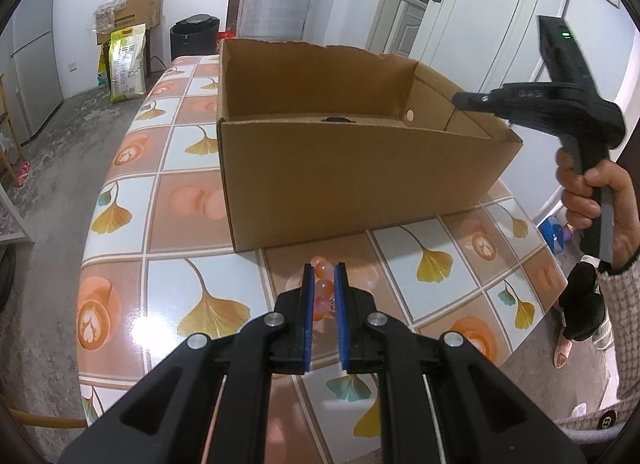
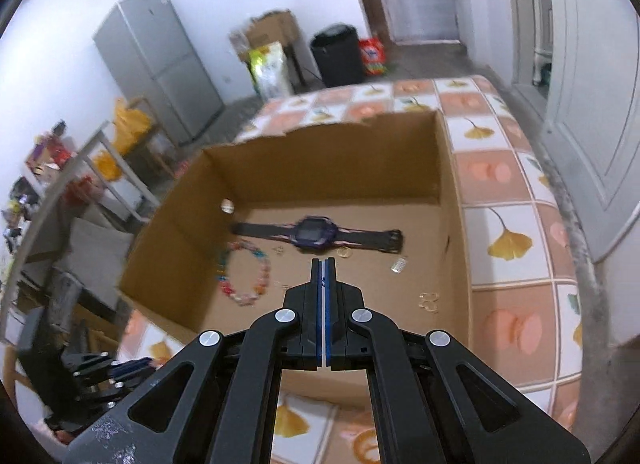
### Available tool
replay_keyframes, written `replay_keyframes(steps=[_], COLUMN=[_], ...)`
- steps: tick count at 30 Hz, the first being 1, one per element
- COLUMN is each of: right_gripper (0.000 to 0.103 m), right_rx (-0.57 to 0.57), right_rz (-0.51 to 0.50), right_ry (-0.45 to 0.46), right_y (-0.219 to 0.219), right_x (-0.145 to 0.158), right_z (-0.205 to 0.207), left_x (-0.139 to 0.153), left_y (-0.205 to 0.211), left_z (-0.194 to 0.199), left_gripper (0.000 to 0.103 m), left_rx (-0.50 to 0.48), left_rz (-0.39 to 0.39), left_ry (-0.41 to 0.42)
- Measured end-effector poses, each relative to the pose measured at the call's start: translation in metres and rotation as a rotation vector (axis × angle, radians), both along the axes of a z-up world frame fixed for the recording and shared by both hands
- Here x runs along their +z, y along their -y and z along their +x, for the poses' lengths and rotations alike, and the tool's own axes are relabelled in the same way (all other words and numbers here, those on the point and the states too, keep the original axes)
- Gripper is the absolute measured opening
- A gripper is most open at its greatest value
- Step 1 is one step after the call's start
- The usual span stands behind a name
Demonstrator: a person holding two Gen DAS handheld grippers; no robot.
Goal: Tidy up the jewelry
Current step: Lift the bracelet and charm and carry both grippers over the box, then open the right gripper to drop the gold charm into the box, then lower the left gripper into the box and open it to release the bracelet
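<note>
A brown cardboard box (image 1: 360, 180) stands open on the tiled table (image 1: 168, 296). In the left wrist view my left gripper (image 1: 324, 268) is closed around a pink-orange bead bracelet (image 1: 325, 288) low over the table, just in front of the box. In the right wrist view my right gripper (image 2: 324, 262) is shut and empty, held above the box (image 2: 168, 240). Inside lie a dark watch (image 2: 316, 234), a multicoloured bead bracelet (image 2: 244, 276), gold rings (image 2: 344, 252), gold earrings (image 2: 429, 301) and a small silver piece (image 2: 398, 265). The right tool's body (image 1: 560, 100) shows at the box's right.
The table has a ginkgo-leaf and orange tile cloth; its edges drop off left and right. A fridge (image 2: 160, 64), a black bin (image 2: 340, 54), cartons and a rice bag (image 1: 126, 64) stand on the floor beyond. A cluttered shelf (image 2: 60, 168) is at the left.
</note>
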State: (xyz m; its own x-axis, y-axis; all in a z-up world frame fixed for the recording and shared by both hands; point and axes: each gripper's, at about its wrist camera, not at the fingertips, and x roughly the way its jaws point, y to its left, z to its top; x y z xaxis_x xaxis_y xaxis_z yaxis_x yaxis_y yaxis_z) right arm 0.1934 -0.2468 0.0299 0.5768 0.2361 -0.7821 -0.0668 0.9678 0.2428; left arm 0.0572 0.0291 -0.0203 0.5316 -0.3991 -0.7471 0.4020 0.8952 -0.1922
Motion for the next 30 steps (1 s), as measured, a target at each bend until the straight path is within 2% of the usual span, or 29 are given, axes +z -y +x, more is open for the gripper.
replay_keyframes(steps=[4, 9, 10, 17, 24, 30], right_gripper=[0.0, 0.002, 0.004, 0.006, 0.01, 0.014], right_rx=[-0.026, -0.038, -0.042, -0.066, -0.084, -0.086], right_rz=[-0.042, -0.068, -0.071, -0.018, 0.037, 0.088], right_ry=[-0.05, -0.037, -0.031, 0.023, 0.076, 0.119], right_y=[0.002, 0.005, 0.005, 0.016, 0.019, 0.017], right_x=[-0.01, -0.008, -0.007, 0.012, 0.033, 0.041], right_z=[0.01, 0.011, 0.009, -0.009, -0.035, -0.056], left_x=[0.0, 0.001, 0.001, 0.011, 0.043, 0.093], left_y=[-0.001, -0.003, -0.004, -0.01, -0.016, -0.007], left_z=[0.0, 0.0, 0.0, -0.006, -0.016, -0.021], left_gripper=[0.009, 0.009, 0.009, 0.009, 0.009, 0.009], left_rx=[0.003, 0.011, 0.012, 0.011, -0.028, -0.118], left_rz=[-0.001, -0.001, -0.002, -0.016, -0.076, -0.176], left_ry=[0.001, 0.007, 0.008, 0.037, 0.076, 0.123])
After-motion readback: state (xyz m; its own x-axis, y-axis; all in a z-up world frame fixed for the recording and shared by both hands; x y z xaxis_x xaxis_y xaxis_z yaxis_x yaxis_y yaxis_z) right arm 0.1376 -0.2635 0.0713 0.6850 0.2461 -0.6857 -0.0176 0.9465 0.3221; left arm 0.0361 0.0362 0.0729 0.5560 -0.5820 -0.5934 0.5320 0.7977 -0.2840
